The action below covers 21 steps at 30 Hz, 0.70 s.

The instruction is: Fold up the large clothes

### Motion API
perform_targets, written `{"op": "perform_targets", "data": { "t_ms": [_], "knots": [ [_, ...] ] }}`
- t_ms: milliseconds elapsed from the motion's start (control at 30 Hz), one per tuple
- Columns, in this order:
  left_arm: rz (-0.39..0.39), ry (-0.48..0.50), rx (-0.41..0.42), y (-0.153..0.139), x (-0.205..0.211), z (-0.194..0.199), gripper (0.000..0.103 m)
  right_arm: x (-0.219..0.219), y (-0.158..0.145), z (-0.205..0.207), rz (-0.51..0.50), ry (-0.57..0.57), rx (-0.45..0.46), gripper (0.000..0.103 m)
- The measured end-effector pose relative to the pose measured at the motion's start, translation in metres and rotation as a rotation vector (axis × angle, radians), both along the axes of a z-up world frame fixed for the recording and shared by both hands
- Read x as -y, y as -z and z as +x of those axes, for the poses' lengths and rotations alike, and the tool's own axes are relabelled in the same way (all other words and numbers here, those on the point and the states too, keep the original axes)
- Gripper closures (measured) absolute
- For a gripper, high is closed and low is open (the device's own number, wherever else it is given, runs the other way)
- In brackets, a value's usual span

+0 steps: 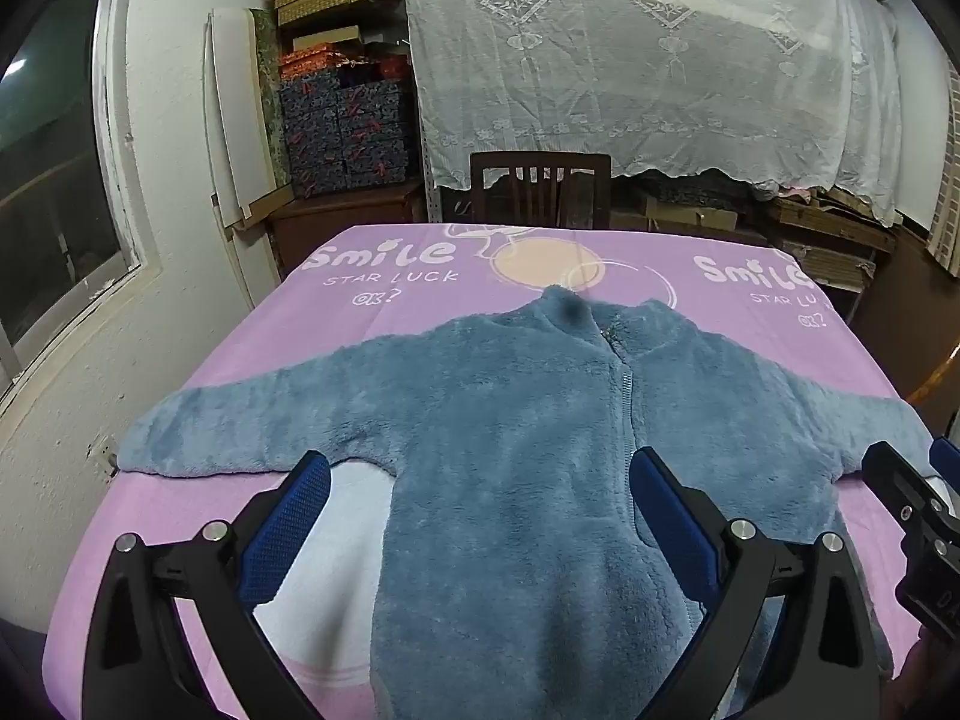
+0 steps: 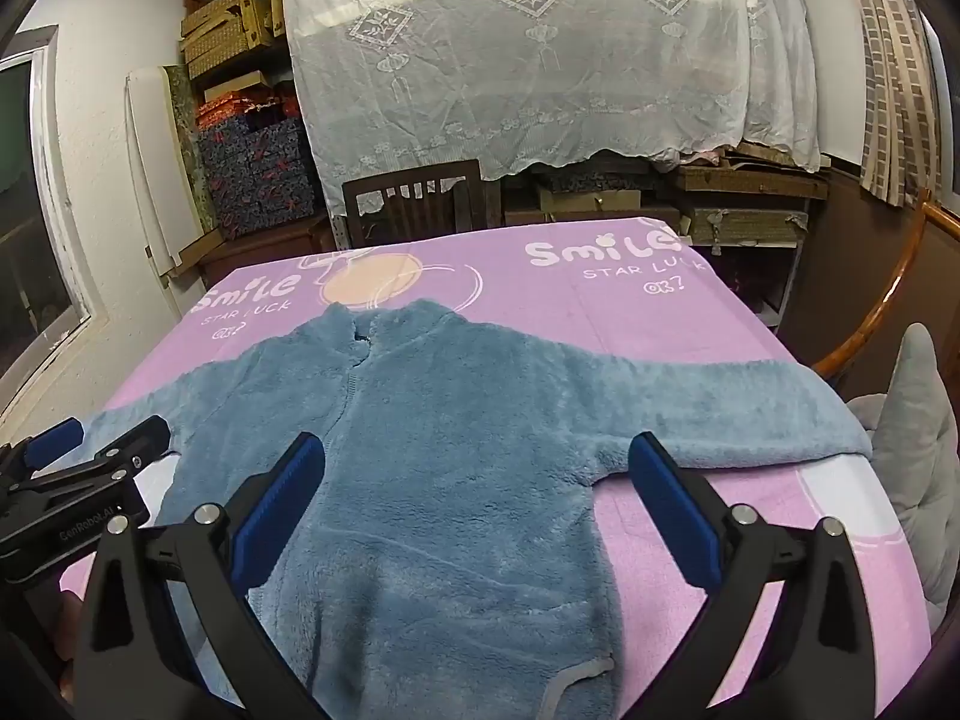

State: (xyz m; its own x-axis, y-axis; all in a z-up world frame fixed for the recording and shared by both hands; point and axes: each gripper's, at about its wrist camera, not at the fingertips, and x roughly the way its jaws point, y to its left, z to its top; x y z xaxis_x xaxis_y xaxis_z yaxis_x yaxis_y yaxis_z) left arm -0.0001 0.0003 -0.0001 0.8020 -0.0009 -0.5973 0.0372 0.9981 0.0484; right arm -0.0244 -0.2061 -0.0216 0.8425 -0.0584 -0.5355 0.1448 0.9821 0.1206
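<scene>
A blue fleece zip jacket (image 1: 510, 420) (image 2: 432, 420) lies flat and face up on the table, collar at the far end, both sleeves spread out sideways. My left gripper (image 1: 480, 468) hovers open above the jacket's lower left body, its blue pads wide apart with nothing between them. My right gripper (image 2: 477, 456) hangs open above the lower right body, near the right armpit. In the left wrist view the right gripper (image 1: 912, 492) shows at the right edge. The left gripper (image 2: 90, 444) appears at the left edge of the right wrist view.
A pink "Smile" printed cloth (image 1: 390, 300) covers the table. A dark wooden chair (image 1: 540, 192) stands at the far end, with stacked boxes (image 1: 342, 120) and a lace-draped shelf (image 1: 648, 72) behind. A white wall and window (image 1: 60, 150) run along the left. A grey cushion (image 2: 918, 450) sits at the right.
</scene>
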Motion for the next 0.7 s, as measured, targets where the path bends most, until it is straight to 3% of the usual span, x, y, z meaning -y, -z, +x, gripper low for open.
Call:
{"op": "perform_targets", "data": {
  "t_ms": [700],
  "knots": [
    [0.002,0.001,0.001,0.0004,-0.0014,-0.0004,0.003,0.0003,0.0001,-0.0005,0.001,0.0,0.001,0.004]
  ]
}}
